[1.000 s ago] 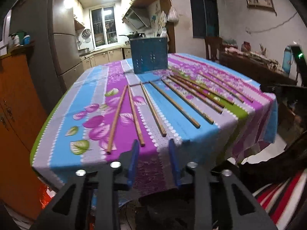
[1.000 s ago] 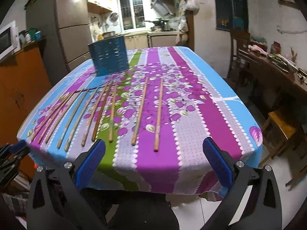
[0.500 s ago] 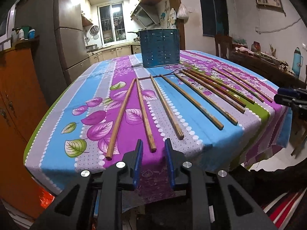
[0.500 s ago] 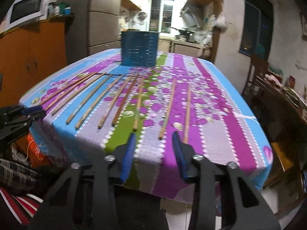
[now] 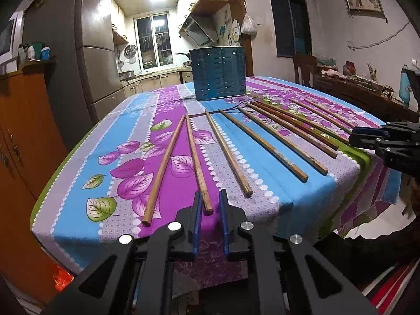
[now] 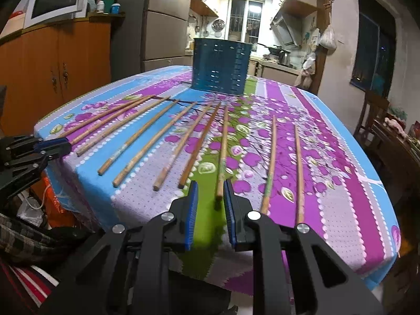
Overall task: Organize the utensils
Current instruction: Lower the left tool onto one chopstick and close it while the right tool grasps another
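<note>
Several wooden chopsticks lie fanned out on a flowered tablecloth [image 5: 126,120], pointing toward a blue perforated utensil holder [image 5: 219,76] [image 6: 220,65] at the far end. My left gripper [image 5: 210,200] is at the near table edge. Its jaws are closing, with the near end of one chopstick [image 5: 195,155] between the blue pads and a gap left on both sides. My right gripper [image 6: 210,193] is also closing around the end of another chopstick [image 6: 223,147], which lies close to the right pad without being pinched. Each view shows the other gripper at its side edge.
An orange wooden cabinet [image 5: 23,131] and a tall fridge [image 5: 99,73] stand left of the table. A wooden chair [image 5: 304,65] and a cluttered sideboard [image 5: 367,92] are on the right. A microwave [image 6: 57,0] sits on the cabinet. The tablecloth hangs over the near edge.
Both grippers have moved in and down to the near table edge. The right jaws went from wide apart to narrow, the left jaws narrowed too, and a chopstick end now lies between each pair.
</note>
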`<state>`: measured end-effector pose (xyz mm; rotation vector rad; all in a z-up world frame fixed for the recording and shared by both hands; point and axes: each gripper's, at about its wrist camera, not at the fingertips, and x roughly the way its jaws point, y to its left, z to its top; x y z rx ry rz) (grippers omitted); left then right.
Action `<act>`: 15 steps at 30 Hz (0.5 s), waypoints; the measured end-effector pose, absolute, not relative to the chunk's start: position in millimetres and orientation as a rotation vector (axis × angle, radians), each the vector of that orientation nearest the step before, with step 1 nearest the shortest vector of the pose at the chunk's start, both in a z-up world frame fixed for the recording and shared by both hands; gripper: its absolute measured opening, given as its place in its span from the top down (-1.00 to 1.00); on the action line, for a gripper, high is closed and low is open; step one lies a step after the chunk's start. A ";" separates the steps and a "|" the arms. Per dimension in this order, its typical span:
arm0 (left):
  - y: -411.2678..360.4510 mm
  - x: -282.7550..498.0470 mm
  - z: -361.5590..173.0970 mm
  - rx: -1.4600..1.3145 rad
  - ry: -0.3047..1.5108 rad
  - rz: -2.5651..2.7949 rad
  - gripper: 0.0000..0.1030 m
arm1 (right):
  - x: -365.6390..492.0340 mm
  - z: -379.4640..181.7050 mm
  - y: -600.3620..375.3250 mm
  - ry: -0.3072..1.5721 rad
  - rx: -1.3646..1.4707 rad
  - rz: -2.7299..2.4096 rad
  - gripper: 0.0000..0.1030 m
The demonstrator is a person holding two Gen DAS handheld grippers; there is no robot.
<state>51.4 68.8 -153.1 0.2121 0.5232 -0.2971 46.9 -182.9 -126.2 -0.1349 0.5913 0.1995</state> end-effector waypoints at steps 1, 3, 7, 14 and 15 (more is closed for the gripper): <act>68.6 51.6 -153.2 0.212 0.521 -0.298 0.72 | 46.9 -125.5 -180.4 0.587 -0.130 0.220 0.64; 68.6 52.9 -153.5 0.210 0.519 -0.301 0.72 | 48.3 -125.5 -175.5 0.586 -0.139 0.234 0.64; 68.6 52.7 -153.7 0.203 0.519 -0.305 0.72 | 57.1 -129.8 -170.8 0.598 -0.132 0.243 0.65; 67.4 52.4 -153.8 0.200 0.518 -0.300 0.72 | 66.4 -135.7 -167.2 0.608 -0.097 0.238 0.65; 68.0 52.4 -154.0 0.199 0.518 -0.301 0.72 | 67.0 -135.9 -167.9 0.610 -0.085 0.233 0.65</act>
